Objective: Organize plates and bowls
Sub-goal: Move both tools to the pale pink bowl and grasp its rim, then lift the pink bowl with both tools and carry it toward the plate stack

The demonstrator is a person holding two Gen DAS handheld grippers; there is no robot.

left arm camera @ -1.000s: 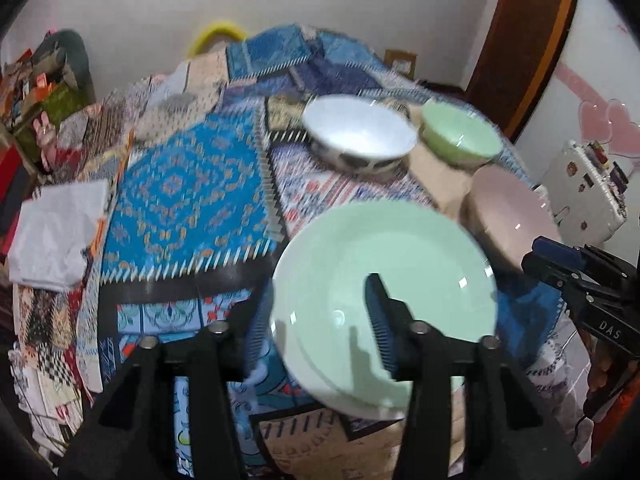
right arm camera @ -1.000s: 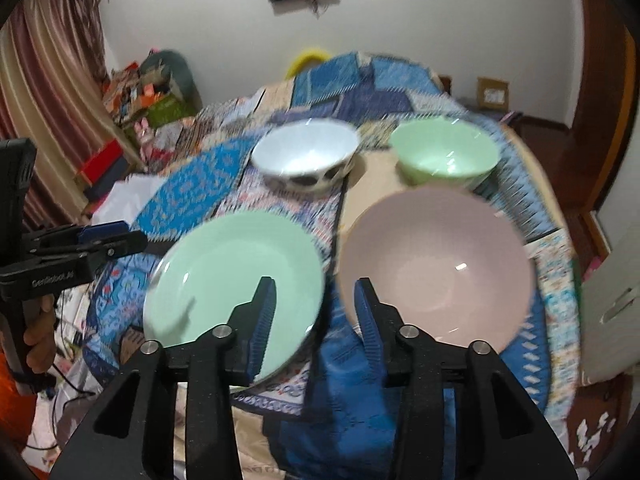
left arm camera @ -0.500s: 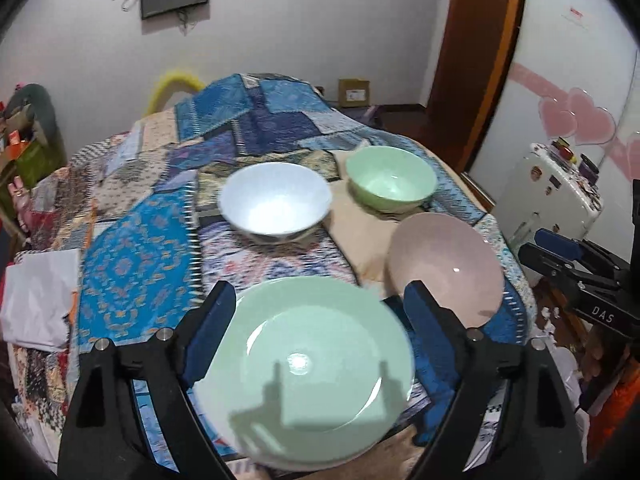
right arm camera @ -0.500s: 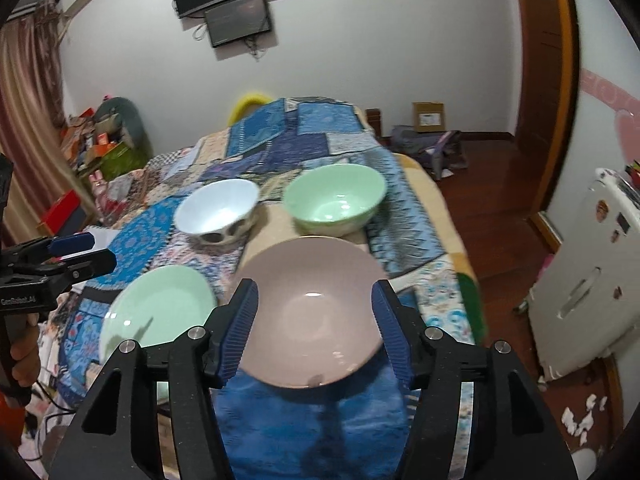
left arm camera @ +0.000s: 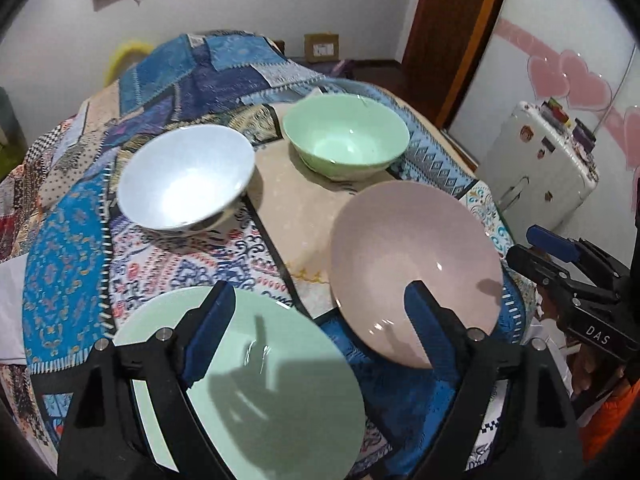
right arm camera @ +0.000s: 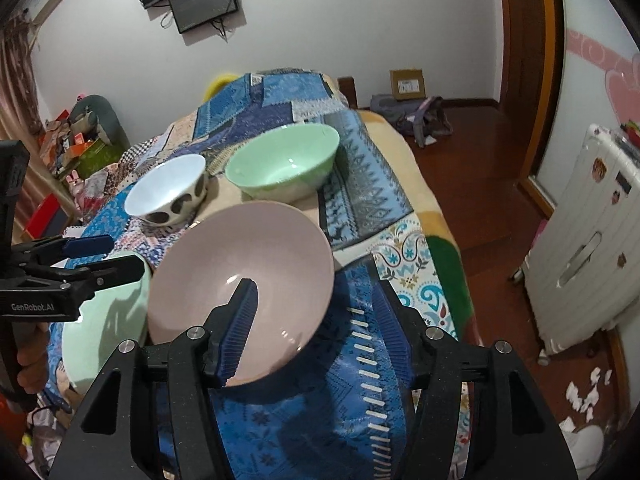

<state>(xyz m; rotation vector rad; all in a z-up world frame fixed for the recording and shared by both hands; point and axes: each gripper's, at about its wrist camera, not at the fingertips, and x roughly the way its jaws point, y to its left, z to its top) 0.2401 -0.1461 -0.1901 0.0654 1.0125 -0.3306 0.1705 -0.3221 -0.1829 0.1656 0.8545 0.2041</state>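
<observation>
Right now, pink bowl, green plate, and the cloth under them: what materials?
Pink bowl: looks like glazed ceramic or melamine; smooth, glossy, small sharp highlights. Cannot tell which. Green plate: same glossy opaque finish, bright glints and a crisp shadow on it; ceramic, opal glass or melamine. Patchwork cloth: printed woven fabric, matte, stitched seams, drapes over the edge.

- Pale green plate [left arm camera: 256, 364] lies flat at the near edge, nearest my left side.
- Pink bowl [right arm camera: 244, 280] sits upright just right of it.
- White bowl [right arm camera: 168, 192], dark-spotted outside, stands upright farther back.
- Green bowl [right arm camera: 284, 162] stands upright beside the white one, farthest back, apart from it.
</observation>
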